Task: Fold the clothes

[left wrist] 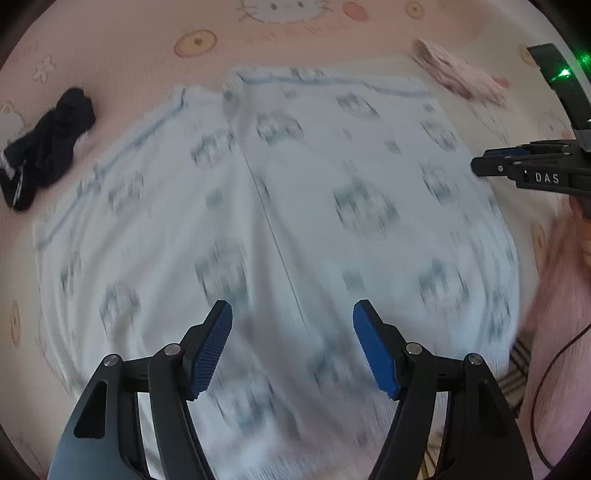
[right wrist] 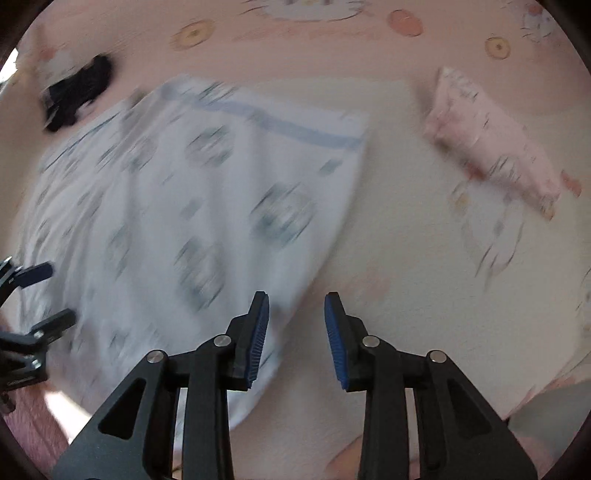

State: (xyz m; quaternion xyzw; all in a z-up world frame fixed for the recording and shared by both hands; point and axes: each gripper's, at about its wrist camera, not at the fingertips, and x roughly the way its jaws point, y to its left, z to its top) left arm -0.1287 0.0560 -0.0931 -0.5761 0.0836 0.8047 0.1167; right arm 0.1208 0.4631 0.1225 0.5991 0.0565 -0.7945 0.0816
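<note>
Plainly, the white printed garment [left wrist: 295,206] lies spread on the pink cartoon bedsheet [left wrist: 122,33], and it fills the middle of the left wrist view; a straight line down its middle looks like a seam or a fold edge, though blur keeps me from telling which. The left gripper [left wrist: 291,347] hangs above the near part of the cloth with its jaws spread wide and nothing between them, probably placed there to reach a near edge. The right gripper [right wrist: 296,339] also has its jaws spread and empty; it sits just off the garment's right edge, its left pad over the cloth margin and its right pad over bare sheet, which would suit taking that edge.

Around the garment, in the left view, a dark bundle of cloth [left wrist: 44,147] lies at nine to ten o'clock, well apart. A pink folded piece [left wrist: 461,77] lies at about one o'clock, near the far right corner. Neither sits on the garment, so neither blocks a fold, but the pink piece could crowd cloth swung toward that side.
</note>
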